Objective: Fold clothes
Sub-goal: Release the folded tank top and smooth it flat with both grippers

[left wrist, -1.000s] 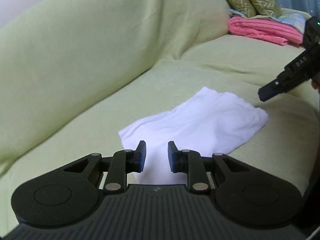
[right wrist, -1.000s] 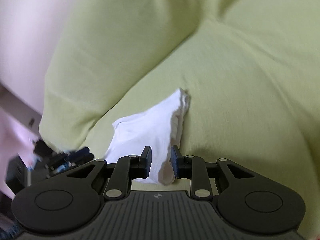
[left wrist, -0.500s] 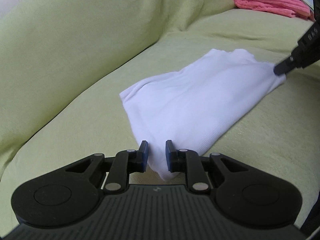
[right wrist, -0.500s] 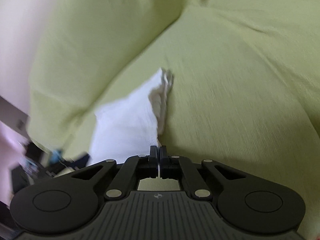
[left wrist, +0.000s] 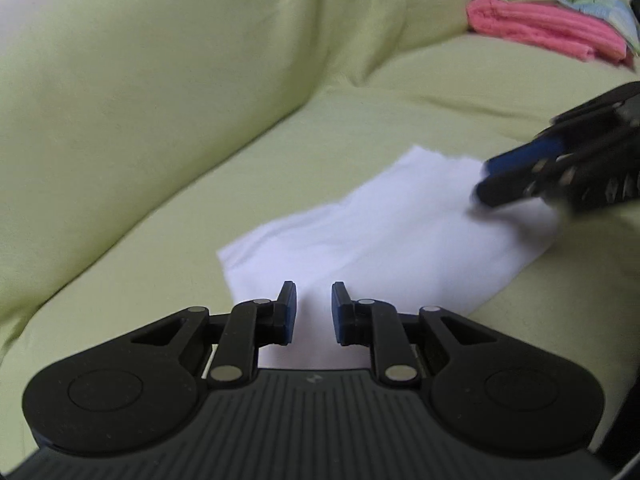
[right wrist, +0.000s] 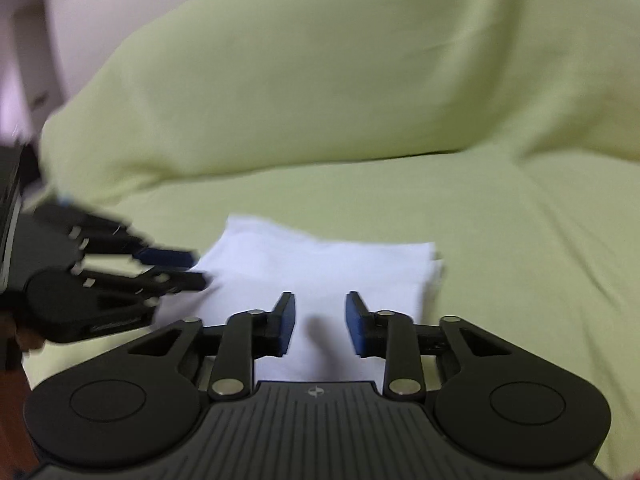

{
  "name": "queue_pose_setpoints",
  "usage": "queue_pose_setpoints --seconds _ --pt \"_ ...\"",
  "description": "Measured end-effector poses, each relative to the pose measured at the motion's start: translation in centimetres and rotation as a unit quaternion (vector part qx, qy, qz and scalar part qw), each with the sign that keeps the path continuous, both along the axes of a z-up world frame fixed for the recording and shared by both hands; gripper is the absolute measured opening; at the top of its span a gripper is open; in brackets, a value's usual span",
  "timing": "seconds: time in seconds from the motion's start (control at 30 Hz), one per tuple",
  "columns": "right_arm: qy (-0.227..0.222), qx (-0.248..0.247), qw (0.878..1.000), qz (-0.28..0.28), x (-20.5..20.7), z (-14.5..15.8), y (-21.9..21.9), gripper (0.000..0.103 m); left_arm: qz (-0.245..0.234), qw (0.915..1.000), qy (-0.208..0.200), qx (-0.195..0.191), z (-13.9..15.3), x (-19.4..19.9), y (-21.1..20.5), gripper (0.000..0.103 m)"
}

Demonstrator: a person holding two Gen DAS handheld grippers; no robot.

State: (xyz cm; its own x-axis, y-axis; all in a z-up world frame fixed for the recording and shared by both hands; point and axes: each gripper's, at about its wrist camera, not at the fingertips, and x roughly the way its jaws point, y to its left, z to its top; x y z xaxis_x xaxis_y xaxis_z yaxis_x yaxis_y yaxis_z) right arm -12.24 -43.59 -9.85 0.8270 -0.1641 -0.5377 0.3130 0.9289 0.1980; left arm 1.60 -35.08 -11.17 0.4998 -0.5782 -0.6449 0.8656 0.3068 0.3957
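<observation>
Sofa cover (left wrist: 200,120), pale green, fills both frames; pink folded cloth (left wrist: 540,32) sits upper right in my left view. White garment (left wrist: 400,240) lies folded flat, centre. Left gripper (left wrist: 314,312) and right gripper (right wrist: 320,324): jaws parted, gripping nothing, over its near edge.
</observation>
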Motion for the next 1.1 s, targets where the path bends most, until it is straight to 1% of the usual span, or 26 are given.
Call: queue_pose_setpoints --seconds 0.03,0.07,0.1,0.13,0.2,0.23,0.3,0.37,0.4,0.43,0.5,0.53,0.57,0.6,0.63,0.7,0.73,0.83,0.87,0.93,0.97,1.0,1.07,1.1 --pt "0.022 -0.014 1.0 -0.005 0.4 -0.9 0.0 0.02 0.008 0.9999 -0.009 0.009 -0.9 0.0 0.0 0.016" --pt "0.038 -0.019 0.999 -0.017 0.6 -1.8 -0.3 0.023 0.013 0.9998 -0.014 0.011 -1.7 0.1 0.3 0.017" --pt "0.036 -0.003 0.999 -0.031 0.5 -2.1 -0.8 0.024 0.014 0.9997 -0.019 0.011 -2.2 0.1 0.7 0.017" --pt "0.039 0.017 0.998 -0.046 -0.2 -1.9 -1.4 0.024 0.015 0.9996 -0.02 0.01 -2.1 0.1 1.1 0.017" --pt "0.045 0.014 0.997 -0.067 -1.4 -0.7 -2.0 0.025 0.026 0.9996 -0.003 0.01 -1.1 0.4 1.5 0.016" --pt "0.04 0.004 0.996 -0.074 -1.5 0.2 -1.9 0.027 0.029 0.9995 0.013 0.004 -0.4 0.6 1.5 0.016" --pt "0.007 -0.007 0.997 -0.07 -1.5 1.5 -2.1 0.026 0.029 0.9989 0.033 -0.019 0.9 1.0 1.0 0.016" --pt "-0.004 -0.009 0.999 -0.053 -0.2 2.0 -2.0 0.026 0.028 0.9985 0.033 -0.033 1.6 1.4 -0.1 0.016" --pt "-0.002 -0.013 0.999 -0.045 0.6 1.7 -2.0 0.026 0.028 0.9982 0.036 -0.038 1.8 1.8 -0.8 0.016" --pt "0.0 -0.015 0.999 -0.038 1.3 1.2 -2.2 0.026 0.029 0.9976 0.048 -0.04 1.6 2.4 -1.5 0.016" --pt "0.031 -0.007 0.999 -0.041 2.0 -0.7 -3.3 0.024 0.041 0.996 0.07 -0.037 0.5 3.9 -2.7 0.016" --pt "0.043 -0.006 0.998 -0.05 1.9 -1.5 -3.8 0.022 0.055 0.9957 0.069 -0.027 -0.3 4.7 -3.0 0.017" --pt "0.052 -0.003 0.997 -0.058 1.6 -2.1 -4.4 0.009 0.067 0.995 0.071 -0.023 -0.8 5.4 -3.1 0.017" --pt "0.042 0.006 0.997 -0.064 0.8 -2.0 -4.9 0.001 0.073 0.994 0.077 -0.028 -0.8 5.9 -2.7 0.017" --pt "0.038 0.014 0.997 -0.071 0.5 -1.3 -5.0 0.0 0.079 0.9929 0.082 -0.033 -0.8 6.4 -2.3 0.018" --pt "0.02 0.001 0.997 -0.08 0.3 -0.4 -5.4 0.018 0.09 0.9901 0.097 -0.048 -0.1 7.1 -1.8 0.017" --pt "0.013 -0.009 0.997 -0.081 0.9 -0.1 -5.7 0.02 0.089 0.99 0.095 -0.055 0.4 7.1 -2.0 0.017" --pt "0.005 -0.012 0.998 -0.057 3.5 0.1 -6.3 0.021 0.08 0.9923 0.075 -0.057 0.8 6.8 -3.8 0.017" --pt "0.012 -0.01 0.999 -0.049 5.2 -0.4 -6.6 0.021 0.081 0.9926 0.071 -0.056 0.7 6.8 -4.4 0.017" --pt "0.04 -0.001 0.998 -0.053 6.3 -1.6 -7.5 0.021 0.096 0.9914 0.075 -0.048 0.0 7.3 -5.5 0.017" --pt "0.053 -0.002 0.997 -0.062 6.3 -2.2 -7.9 0.018 0.105 0.9906 0.076 -0.042 -0.5 7.7 -5.8 0.02" --pt "0.063 -0.004 0.995 -0.07 6.3 -2.7 -8.3 0.012 0.11 0.9902 0.075 -0.042 -0.7 7.8 -5.9 0.021" --pt "0.058 -0.004 0.995 -0.085 5.2 -2.7 -8.7 0.004 0.119 0.9895 0.071 -0.042 -0.3 7.6 -5.8 0.023" --pt "0.056 -0.007 0.994 -0.094 4.7 -2.6 -8.7 0.008 0.123 0.9892 0.068 -0.04 -0.1 7.4 -5.7 0.023"
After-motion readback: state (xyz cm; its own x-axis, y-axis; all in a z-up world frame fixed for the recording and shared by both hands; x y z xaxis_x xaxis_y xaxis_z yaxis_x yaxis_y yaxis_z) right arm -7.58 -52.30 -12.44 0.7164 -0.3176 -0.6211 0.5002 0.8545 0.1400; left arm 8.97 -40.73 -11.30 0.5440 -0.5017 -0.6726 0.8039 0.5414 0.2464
